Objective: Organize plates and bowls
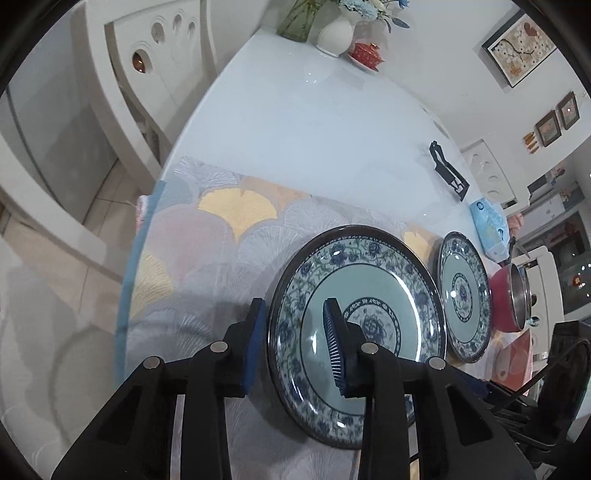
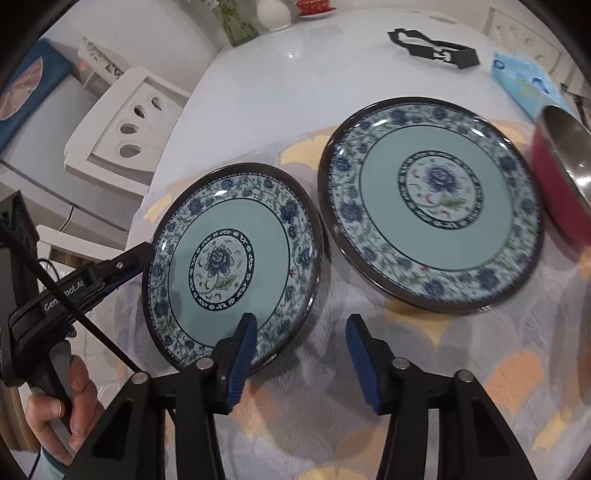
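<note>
Two blue-and-white floral plates lie side by side on a patterned cloth (image 2: 480, 369). My left gripper (image 1: 295, 336) straddles the outer rim of the left plate (image 1: 369, 280): one finger is outside the rim and the other is over the plate's inside, and the pads stand apart. From the right wrist view, the left gripper (image 2: 136, 258) is at that plate's (image 2: 258, 221) left edge. My right gripper (image 2: 301, 350) is open over the same plate's near right rim, with one finger above the plate and the other above the cloth. The second plate (image 2: 436, 206) (image 1: 463, 295) lies untouched to the right.
A red pan (image 2: 554, 192) with a steel inside sits right of the second plate. Farther back on the white table (image 1: 295, 110) are a black holder (image 1: 447, 171), a blue tissue pack (image 1: 489, 225) and a white vase (image 1: 334, 35). White chairs (image 1: 155, 74) stand around. A hand (image 2: 74, 398) holds the left gripper.
</note>
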Demonstrator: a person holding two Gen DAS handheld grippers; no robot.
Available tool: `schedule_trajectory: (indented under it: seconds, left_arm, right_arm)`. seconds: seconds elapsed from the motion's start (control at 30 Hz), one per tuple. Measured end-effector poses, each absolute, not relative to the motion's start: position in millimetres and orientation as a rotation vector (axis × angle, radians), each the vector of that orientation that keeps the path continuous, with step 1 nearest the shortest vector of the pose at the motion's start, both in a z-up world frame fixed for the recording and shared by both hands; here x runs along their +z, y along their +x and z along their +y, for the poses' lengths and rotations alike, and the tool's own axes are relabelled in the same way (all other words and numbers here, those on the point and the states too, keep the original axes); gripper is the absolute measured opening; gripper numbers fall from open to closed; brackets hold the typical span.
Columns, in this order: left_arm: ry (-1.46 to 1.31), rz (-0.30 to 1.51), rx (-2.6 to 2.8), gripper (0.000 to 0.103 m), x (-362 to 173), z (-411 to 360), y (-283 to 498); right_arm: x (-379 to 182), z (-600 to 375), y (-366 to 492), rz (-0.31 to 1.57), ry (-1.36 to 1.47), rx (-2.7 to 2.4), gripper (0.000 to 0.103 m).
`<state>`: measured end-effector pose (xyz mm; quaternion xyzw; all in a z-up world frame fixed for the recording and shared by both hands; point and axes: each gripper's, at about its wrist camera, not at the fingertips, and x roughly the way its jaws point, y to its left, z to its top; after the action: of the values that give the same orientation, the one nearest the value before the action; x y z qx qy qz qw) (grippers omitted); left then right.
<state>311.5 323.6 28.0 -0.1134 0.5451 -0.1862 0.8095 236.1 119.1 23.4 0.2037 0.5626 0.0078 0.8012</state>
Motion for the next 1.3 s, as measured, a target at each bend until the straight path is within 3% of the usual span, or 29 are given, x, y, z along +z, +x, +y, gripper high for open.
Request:
schedule_trajectory:
  seconds: [0.13,0.33,0.7,1.03,1.3]
  left_arm:
    - [-0.261,1.187,-0.429,0.028,17,323,315]
    - [-0.242,1.172,-0.453,0.027,15,318,311]
    - [-0.204,1.052,-0.419,0.027,65,327,273]
    - [-0.246,0.856,-0.390,0.027,157,349,184]
    - [-0.264,0.765,-0.345,0.027,194,358,107]
  right_arm:
    - [15,118,242,1.209,0.453,0.040,0.033]
    - [11,122,250,1.192,0.430,0.050,0.028]
    - [53,138,233,1.108,0.291,0.106,0.028]
    - [143,155,155,0.926,0.227,0.187,0.028]
    - [184,164,87,0.853,0.205,0.250,0.028]
